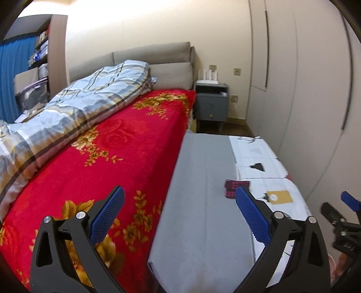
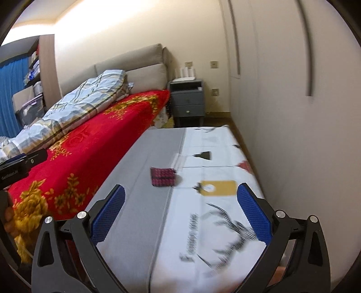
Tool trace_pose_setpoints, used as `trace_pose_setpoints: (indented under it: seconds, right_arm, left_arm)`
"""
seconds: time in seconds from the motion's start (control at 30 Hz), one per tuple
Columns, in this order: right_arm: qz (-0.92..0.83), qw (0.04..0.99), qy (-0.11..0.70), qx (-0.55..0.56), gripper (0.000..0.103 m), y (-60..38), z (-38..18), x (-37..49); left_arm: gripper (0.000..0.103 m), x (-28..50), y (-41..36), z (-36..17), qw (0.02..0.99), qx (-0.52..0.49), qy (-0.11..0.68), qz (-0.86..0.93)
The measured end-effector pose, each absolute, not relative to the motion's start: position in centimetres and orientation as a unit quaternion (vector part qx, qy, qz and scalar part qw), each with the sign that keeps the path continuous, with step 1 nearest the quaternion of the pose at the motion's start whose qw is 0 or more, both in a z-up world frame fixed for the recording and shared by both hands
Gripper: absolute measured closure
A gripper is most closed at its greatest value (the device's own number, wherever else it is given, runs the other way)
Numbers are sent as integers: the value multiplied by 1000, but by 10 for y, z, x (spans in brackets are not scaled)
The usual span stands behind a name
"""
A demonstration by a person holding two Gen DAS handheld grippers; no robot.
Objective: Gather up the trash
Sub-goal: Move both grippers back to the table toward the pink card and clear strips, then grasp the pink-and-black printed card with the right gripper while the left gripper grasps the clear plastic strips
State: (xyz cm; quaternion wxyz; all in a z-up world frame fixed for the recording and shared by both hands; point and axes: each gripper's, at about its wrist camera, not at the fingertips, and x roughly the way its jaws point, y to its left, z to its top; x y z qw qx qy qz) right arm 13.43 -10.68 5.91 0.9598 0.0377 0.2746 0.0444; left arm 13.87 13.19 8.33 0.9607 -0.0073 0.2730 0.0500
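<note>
Barely started imo: both grippers, left (image 1: pixel 179 215) and right (image 2: pixel 180 214), gape empty; red wrapper (image 2: pixel 163 177) untouched at right's 12 o'clock.

Warm, even indoor light fills both views, brightest along the ceiling (image 2: pixel 108 20) where a glowing band washes out the top of the wall (image 1: pixel 158 22). Shadows are soft and faint. Fisheye distortion bows the wardrobe doors (image 1: pixel 304 90) and darkens the frame corners to black. Motion blur smears the right wrist view most: the printed deer and lettering on the white cloth (image 2: pixel 216 236) are streaked, and the red packet (image 2: pixel 163 177) is soft-edged.
</note>
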Motion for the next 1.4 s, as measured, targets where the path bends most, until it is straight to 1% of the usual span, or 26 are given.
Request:
trace_pose_setpoints:
  seconds: [0.17, 0.4, 0.63, 0.8, 0.9, 0.93, 0.97, 1.0, 1.2, 1.33, 1.4]
  right_arm:
    - [57, 956, 288, 21, 5, -66, 18, 208]
    - [29, 942, 335, 25, 5, -37, -46, 297]
    - [-1, 933, 359, 23, 5, -26, -87, 340]
    - [-11, 928, 373, 23, 5, -22, -99, 357]
    - [-8, 923, 385, 19, 5, -18, -101, 364]
    - [-2, 923, 384, 18, 11, -18, -101, 364]
    - [-1, 923, 383, 18, 24, -17, -101, 364]
    - [3, 924, 382, 21, 26, -18, -101, 363]
    - [15, 935, 354, 24, 27, -29, -85, 341]
    - [26, 937, 343, 65, 27, -73, -51, 296]
    - [20, 938, 340, 67, 27, -95, -38, 273]
  left_arm:
    - [8, 170, 143, 61, 957, -11, 281, 72]
    - [8, 193, 159, 35, 952, -22, 288, 100]
    - [8, 198, 163, 26, 951, -31, 292, 94]
    - [8, 201, 167, 21, 950, -34, 294, 96]
    - [8, 203, 172, 17, 948, -38, 299, 104]
    - [8, 205, 175, 16, 947, -41, 301, 106]
    - [8, 206, 176, 15, 946, -44, 303, 108]
    - [8, 207, 178, 14, 944, -48, 306, 111]
    - [8, 206, 178, 14, 944, -48, 304, 117]
    - [8, 207, 177, 17, 945, -52, 300, 120]
    - [8, 208, 174, 21, 946, -58, 296, 118]
